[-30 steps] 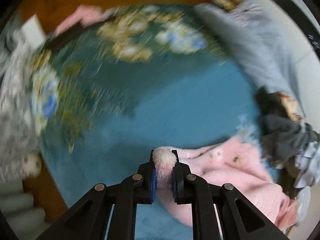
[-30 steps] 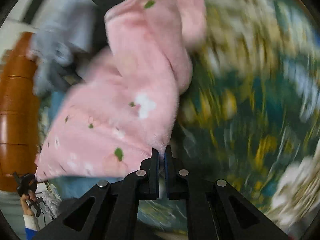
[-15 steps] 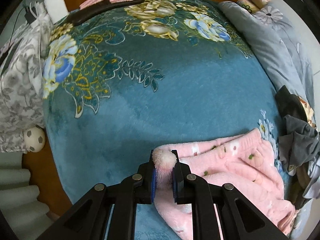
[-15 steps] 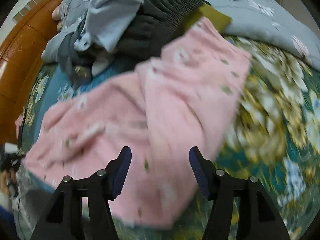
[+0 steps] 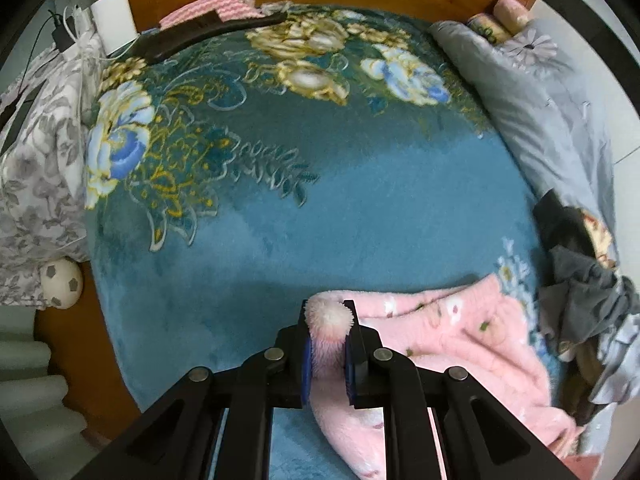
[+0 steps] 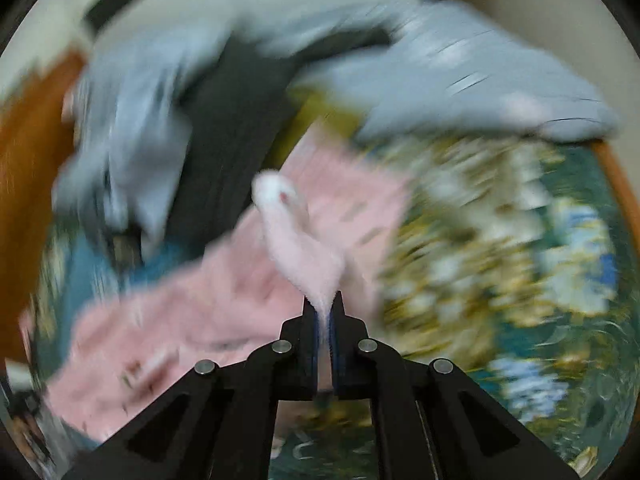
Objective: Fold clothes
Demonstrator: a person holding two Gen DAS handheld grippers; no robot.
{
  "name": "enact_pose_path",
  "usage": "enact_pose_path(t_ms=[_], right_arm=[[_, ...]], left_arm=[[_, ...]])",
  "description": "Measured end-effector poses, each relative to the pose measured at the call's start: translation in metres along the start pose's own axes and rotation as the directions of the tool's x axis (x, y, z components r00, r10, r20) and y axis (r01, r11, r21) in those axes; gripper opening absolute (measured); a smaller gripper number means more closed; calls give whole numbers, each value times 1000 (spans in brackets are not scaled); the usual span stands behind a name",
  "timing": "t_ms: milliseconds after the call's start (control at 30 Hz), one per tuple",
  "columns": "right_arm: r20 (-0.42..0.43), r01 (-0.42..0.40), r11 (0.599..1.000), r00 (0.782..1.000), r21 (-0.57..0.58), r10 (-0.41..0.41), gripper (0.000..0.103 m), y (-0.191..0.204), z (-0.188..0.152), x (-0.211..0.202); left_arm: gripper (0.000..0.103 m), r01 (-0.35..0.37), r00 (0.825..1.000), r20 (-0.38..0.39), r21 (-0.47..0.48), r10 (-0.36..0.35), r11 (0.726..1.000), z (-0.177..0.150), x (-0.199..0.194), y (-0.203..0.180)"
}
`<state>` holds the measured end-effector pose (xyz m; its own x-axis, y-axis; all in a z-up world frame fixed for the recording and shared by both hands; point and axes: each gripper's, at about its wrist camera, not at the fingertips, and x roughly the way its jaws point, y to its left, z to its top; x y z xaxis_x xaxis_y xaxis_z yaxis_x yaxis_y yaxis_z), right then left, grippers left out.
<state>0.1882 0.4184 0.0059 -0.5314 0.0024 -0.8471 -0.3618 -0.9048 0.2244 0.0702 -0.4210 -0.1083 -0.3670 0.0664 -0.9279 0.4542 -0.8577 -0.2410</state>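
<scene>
A pink fleece garment (image 5: 460,344), printed with small white flowers and green specks, is seen crumpled at the lower right of the left wrist frame, spread on a blue floral bed cover. One bunched edge is pinched at the bottom centre. In the blurred right wrist view the garment (image 6: 192,304) fills the lower left, a fuzzy fold being raised at the centre.

Teal floral blanket (image 5: 360,208) under pink fleece garment (image 5: 460,340) and clothes heap (image 5: 580,280).
</scene>
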Motion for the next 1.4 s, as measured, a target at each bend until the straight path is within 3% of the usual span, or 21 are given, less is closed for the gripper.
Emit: enact_pose_path(t_ms=[67, 167, 233, 333, 433, 500, 600, 733, 867, 1133, 1267, 1400], right_arm=[[67, 28, 998, 997, 56, -32, 4, -34, -5, -36], [60, 107, 988, 992, 113, -115, 4, -76, -40, -57], [-31, 149, 977, 989, 154, -146, 4, -103, -76, -40], [-206, 216, 946, 964, 243, -167, 4, -139, -136, 5], [-312, 249, 918, 938, 309, -149, 4, -164, -177, 30], [-337, 253, 921, 930, 298, -146, 4, -168, -183, 33], [-325, 225, 932, 937, 285, -127, 4, -170, -174, 30], [-244, 259, 913, 952, 314, -186, 24, -179, -145, 9], [-179, 260, 909, 961, 326, -210, 26, -187, -113, 3], [-146, 162, 969, 980, 186, -136, 26, -151, -67, 44], [-152, 106, 984, 985, 144, -84, 26, -130, -43, 81], [-180, -20, 978, 982, 207, 59, 27, -104, -8, 137]], left_arm=[[13, 22, 1000, 8, 13, -22, 1000, 3, -5, -3], [14, 47, 999, -2, 29, -47, 998, -2, -2, -3], [14, 30, 999, -15, 38, -30, 999, -8, 5, -2], [14, -18, 999, -44, 36, 19, 999, -19, 19, 6], [14, -33, 997, -65, 20, 34, 999, -27, 27, 18], [14, -34, 997, -75, 4, 34, 999, -32, 30, 26], [14, -27, 997, -66, -8, 26, 1000, -35, 29, 30], [14, -35, 997, -64, 9, 35, 999, -35, 28, 27], [14, -44, 997, -63, 29, 46, 999, -35, 29, 24], [22, -91, 992, -81, 23, 93, 996, -31, 22, 21], [28, -159, 986, -42, 40, 161, 986, -28, 9, 10], [34, -135, 991, 6, 71, 135, 988, -29, -6, -16]])
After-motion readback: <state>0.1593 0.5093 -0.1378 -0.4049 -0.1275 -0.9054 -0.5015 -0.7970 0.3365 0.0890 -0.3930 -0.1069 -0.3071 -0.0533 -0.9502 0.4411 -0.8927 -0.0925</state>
